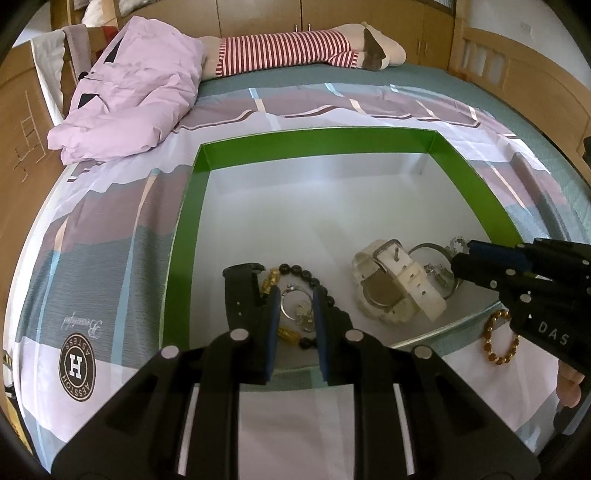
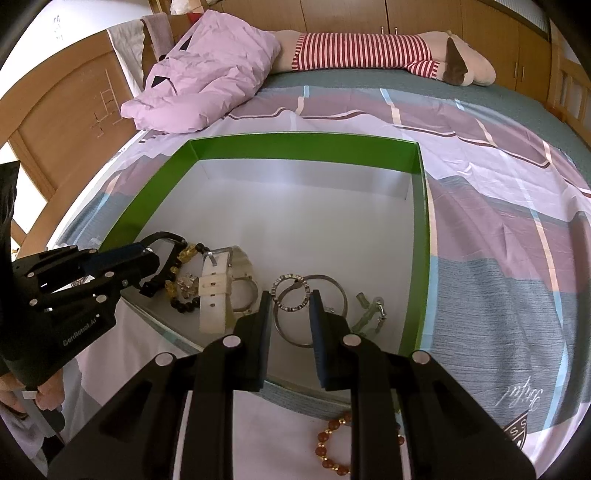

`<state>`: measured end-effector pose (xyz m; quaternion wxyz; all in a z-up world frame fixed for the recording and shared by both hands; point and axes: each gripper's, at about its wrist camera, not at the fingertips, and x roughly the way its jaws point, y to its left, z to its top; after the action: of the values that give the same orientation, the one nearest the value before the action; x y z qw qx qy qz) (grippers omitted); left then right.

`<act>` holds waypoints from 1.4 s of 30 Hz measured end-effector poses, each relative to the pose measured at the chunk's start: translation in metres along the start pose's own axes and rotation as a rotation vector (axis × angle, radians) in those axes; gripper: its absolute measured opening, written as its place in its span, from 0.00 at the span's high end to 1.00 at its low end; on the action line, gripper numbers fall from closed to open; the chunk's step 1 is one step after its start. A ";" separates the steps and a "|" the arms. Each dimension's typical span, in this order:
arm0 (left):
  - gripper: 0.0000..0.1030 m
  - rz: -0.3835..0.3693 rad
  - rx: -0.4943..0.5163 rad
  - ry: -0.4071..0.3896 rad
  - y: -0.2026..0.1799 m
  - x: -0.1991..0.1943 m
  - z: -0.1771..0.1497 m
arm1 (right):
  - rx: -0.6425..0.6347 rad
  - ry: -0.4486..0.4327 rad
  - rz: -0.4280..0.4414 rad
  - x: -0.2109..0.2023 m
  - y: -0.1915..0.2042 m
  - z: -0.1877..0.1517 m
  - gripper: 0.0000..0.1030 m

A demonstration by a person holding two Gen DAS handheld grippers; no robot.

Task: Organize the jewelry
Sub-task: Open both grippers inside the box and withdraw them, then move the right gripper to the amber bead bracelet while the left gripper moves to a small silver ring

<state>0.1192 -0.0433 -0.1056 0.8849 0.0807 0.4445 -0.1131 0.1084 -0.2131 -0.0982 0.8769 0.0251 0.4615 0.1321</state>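
My right gripper [image 2: 288, 306] and left gripper [image 1: 295, 299] both hung narrowly parted and empty over the green box [image 2: 295, 146], while the amber bead bracelet [image 2: 332, 443] lay outside on the bedspread, light, slippery, floppy, best pinched across one strand.

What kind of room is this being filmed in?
Most likely a bedroom: the work happens on a bed with a patchwork sheet, a long striped plush pillow lies at its far side, and wooden wardrobe doors stand behind.
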 end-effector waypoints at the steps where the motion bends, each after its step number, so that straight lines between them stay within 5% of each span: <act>1: 0.83 0.000 0.000 0.002 0.000 0.001 0.000 | 0.001 0.000 -0.001 0.000 0.000 0.000 0.80; 17: 0.81 -0.029 -0.040 0.004 0.004 -0.001 0.002 | 0.019 -0.008 -0.001 -0.001 -0.005 0.002 0.79; 26: 0.58 -0.038 -0.032 -0.027 -0.001 -0.015 0.002 | 0.040 -0.034 0.012 -0.012 -0.011 0.003 0.71; 29: 0.43 -0.053 -0.035 -0.035 -0.002 -0.026 -0.002 | 0.037 -0.047 0.027 -0.019 -0.013 0.001 0.70; 32: 0.40 -0.093 -0.043 -0.034 0.000 -0.044 -0.017 | 0.054 -0.047 0.039 -0.027 -0.018 -0.002 0.66; 36: 0.40 -0.097 0.053 -0.002 -0.017 -0.055 -0.043 | 0.051 -0.046 0.095 -0.050 -0.023 -0.012 0.57; 42: 0.41 -0.086 0.202 0.093 -0.048 -0.025 -0.075 | -0.032 0.003 0.070 -0.060 -0.015 -0.030 0.55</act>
<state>0.0339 -0.0682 -0.1315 0.8451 0.1552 0.4744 -0.1913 0.0550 -0.2453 -0.0701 0.8713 0.0267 0.4597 0.1700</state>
